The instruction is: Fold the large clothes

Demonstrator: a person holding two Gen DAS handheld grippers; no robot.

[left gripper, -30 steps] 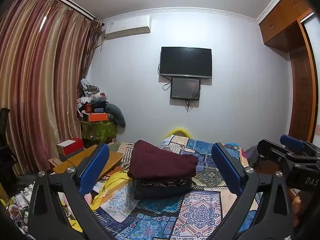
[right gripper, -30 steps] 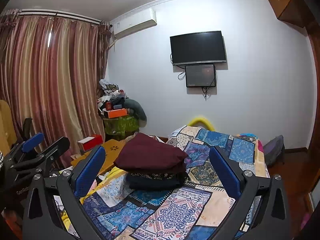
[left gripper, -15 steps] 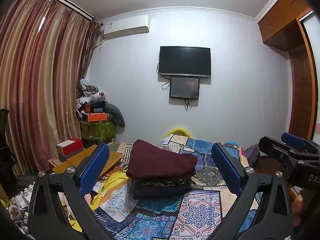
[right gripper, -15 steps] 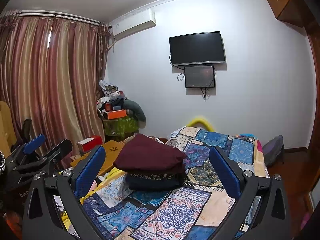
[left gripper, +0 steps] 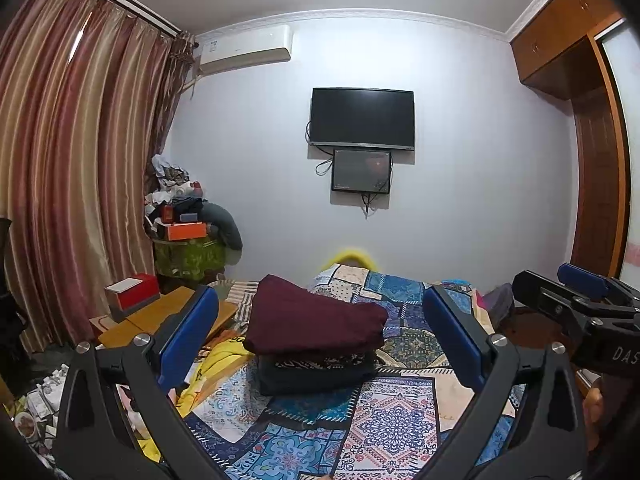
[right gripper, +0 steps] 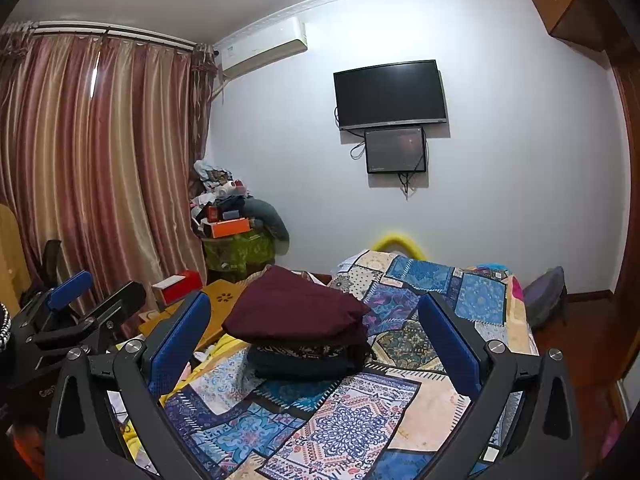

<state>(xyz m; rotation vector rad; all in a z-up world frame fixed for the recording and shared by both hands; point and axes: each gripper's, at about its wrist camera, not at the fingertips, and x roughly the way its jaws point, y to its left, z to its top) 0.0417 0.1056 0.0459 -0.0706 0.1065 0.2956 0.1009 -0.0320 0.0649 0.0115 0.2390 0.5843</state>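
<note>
A folded maroon garment (left gripper: 312, 320) (right gripper: 296, 312) lies on top of a stack of folded dark clothes (left gripper: 316, 372) (right gripper: 308, 360) in the middle of the bed. My left gripper (left gripper: 320, 336) is open and held up in the air short of the stack, nothing between its blue pads. My right gripper (right gripper: 314, 340) is open too, empty, level with the stack and well back from it. The right gripper also shows at the right edge of the left wrist view (left gripper: 580, 300), and the left gripper at the left edge of the right wrist view (right gripper: 72, 300).
The bed carries a blue patchwork quilt (left gripper: 384, 420) (right gripper: 360, 424). A yellow cloth (left gripper: 216, 364) lies at its left edge. Beside the bed stand a low wooden table (left gripper: 160, 316) with a red box (left gripper: 134, 292), a cluttered green stand (left gripper: 188, 256), curtains (left gripper: 72, 180) and a wardrobe (left gripper: 600, 184).
Both views have crept very slightly; the folded stack and both open grippers stand as before.
</note>
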